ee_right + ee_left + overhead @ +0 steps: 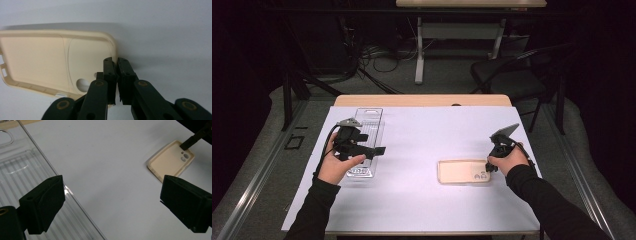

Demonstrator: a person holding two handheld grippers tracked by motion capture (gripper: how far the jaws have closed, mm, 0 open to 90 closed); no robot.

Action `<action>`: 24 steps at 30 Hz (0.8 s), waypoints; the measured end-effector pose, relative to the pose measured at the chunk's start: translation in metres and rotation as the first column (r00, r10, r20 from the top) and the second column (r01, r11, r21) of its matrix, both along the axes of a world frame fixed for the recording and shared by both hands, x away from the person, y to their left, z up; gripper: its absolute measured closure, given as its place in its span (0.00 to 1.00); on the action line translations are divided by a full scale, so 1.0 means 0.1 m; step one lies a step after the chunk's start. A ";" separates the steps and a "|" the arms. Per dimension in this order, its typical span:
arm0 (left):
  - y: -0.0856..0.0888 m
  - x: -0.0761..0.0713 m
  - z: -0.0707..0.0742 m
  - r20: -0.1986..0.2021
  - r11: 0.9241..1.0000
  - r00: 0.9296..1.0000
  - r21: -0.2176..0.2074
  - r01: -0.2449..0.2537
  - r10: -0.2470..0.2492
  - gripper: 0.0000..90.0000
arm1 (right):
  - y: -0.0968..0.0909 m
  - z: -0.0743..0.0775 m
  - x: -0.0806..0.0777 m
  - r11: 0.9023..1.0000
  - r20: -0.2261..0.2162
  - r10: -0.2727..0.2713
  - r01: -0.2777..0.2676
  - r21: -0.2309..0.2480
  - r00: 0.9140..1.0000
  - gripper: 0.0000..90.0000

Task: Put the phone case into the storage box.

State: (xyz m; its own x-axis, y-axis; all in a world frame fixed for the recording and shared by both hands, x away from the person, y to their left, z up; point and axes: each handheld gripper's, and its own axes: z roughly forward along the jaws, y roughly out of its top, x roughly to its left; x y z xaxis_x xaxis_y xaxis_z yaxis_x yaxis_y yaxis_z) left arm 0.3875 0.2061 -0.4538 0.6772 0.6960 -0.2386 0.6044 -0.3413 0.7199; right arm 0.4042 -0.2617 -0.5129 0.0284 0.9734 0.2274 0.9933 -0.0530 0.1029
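A cream phone case (462,171) lies inner side up on the white sheet (422,130), right of the middle. My right gripper (488,167) is at its right end, by the camera cut-outs. In the right gripper view the jaws of my right gripper (117,62) are shut on the case's rim (113,50), and the phone case (45,60) stretches away to the left. My left gripper (374,150) stands open over a clear plastic tray (368,120) at the left. In the left gripper view my left gripper (112,205) has nothing between its wide-apart jaws; the ribbed clear plastic tray (22,170) lies under its left jaw.
The white sheet covers most of a wooden table (422,100). Bare sheet lies between the tray and the phone case (170,162). Beyond the table's far edge are a dark chair (507,75), cables on the floor and another table's legs (419,50).
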 end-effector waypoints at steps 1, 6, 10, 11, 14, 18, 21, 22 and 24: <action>0.00 0.00 0.00 -0.001 1.000 1.000 -0.002 -0.001 0.001 0.07 | 0.00 0.01 0.00 1.000 0.004 0.005 -0.005 0.001 1.000 0.96; 0.00 0.00 0.00 0.000 1.000 1.000 -0.002 -0.002 0.002 0.07 | 0.02 0.10 0.01 1.000 0.029 -0.006 0.005 0.023 1.000 0.96; 0.00 0.00 0.00 0.000 1.000 1.000 0.000 0.001 -0.001 0.07 | 0.05 0.19 0.03 1.000 0.058 -0.002 0.000 0.028 0.998 0.96; 0.00 0.00 0.00 0.002 1.000 1.000 0.003 0.001 -0.001 0.07 | 0.06 0.21 0.04 1.000 0.058 0.007 -0.008 0.025 0.998 0.96; -0.01 0.00 0.00 0.001 1.000 1.000 0.000 0.000 0.000 0.07 | 0.10 0.27 0.06 1.000 0.057 0.005 -0.006 0.026 0.998 0.96; 0.00 0.00 0.00 0.003 1.000 1.000 0.003 0.001 -0.001 0.07 | 0.14 0.31 0.09 0.998 0.103 0.008 -0.014 0.055 0.995 0.96; 0.00 0.00 0.00 0.000 1.000 1.000 0.001 0.002 -0.002 0.07 | 0.17 0.34 0.12 0.998 0.108 0.014 -0.020 0.057 0.994 0.96; 0.00 0.00 0.00 0.000 1.000 1.000 0.000 0.002 -0.002 0.07 | 0.18 0.34 0.12 0.998 0.129 0.015 -0.022 0.055 0.992 0.96; 0.00 0.00 0.00 0.001 1.000 1.000 -0.001 0.000 0.000 0.07 | 0.20 0.37 0.14 0.998 0.124 0.025 -0.031 0.049 0.992 0.96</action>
